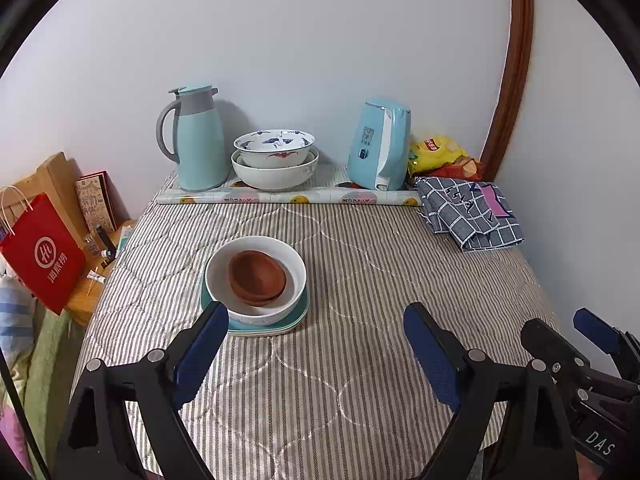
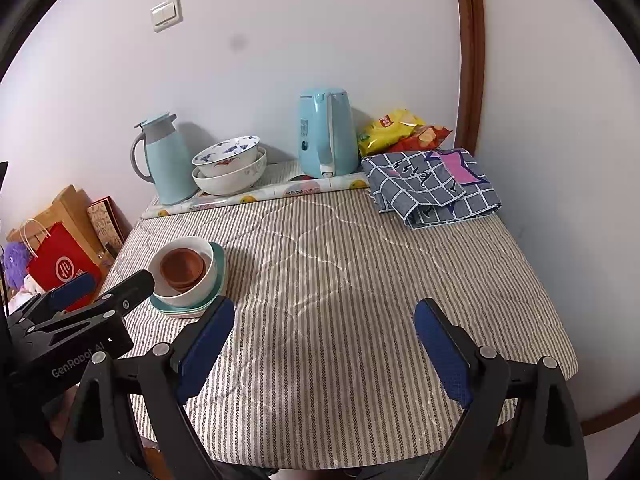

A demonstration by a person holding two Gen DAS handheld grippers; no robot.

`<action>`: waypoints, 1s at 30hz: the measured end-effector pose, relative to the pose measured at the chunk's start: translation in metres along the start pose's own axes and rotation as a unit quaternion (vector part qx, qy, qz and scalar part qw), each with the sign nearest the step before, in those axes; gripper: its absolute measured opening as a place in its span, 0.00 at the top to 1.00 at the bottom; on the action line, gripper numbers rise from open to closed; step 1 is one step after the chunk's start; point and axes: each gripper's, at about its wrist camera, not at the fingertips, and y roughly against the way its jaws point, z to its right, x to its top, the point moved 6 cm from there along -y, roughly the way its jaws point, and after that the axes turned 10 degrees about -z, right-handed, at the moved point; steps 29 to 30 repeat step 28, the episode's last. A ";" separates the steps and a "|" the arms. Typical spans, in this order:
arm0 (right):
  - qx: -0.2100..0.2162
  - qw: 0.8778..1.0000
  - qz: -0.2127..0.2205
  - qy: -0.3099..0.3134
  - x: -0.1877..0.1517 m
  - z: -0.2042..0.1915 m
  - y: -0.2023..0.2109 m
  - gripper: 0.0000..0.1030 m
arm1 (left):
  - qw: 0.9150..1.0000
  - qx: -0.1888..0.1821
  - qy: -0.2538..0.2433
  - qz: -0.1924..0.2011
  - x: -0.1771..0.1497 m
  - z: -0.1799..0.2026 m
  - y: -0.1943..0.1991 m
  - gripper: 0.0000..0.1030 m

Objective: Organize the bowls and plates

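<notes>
Fingers: both pairs spread wide, nothing between them.
Left gripper (image 1: 316, 344): hovering just short of the stack.
Right gripper (image 2: 324, 344): over bare striped tablecloth (image 2: 360, 280).
Stack: brown bowls (image 1: 257, 277) nested in white bowl (image 1: 256, 276), on teal plates (image 1: 276, 326).
Back: patterned bowl (image 1: 274, 148) inside large white bowl (image 1: 275, 174), between thermos (image 1: 198, 138) and kettle (image 1: 380, 144).

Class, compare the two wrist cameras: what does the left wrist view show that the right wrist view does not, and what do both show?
Only the left wrist view shows the right gripper from outside, at its right edge. Only the right wrist view shows the left gripper from outside and a purple fluffy object. Both share the stacked dishes: brown bowls inside a white bowl on teal plates, plus the thermos jug and electric kettle.
</notes>
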 end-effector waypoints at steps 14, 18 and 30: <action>0.001 1.000 -0.001 0.001 0.000 -0.001 0.001 0.12 | 1.000 0.003 0.002 0.000 0.000 0.000 0.001 0.13; 0.002 1.000 -0.002 0.001 0.000 -0.001 0.000 0.12 | 1.000 0.004 0.003 -0.001 0.000 0.000 0.001 0.13; 0.003 1.000 -0.001 0.000 0.000 -0.001 -0.001 0.12 | 1.000 0.008 0.002 -0.001 0.001 -0.002 -0.004 0.13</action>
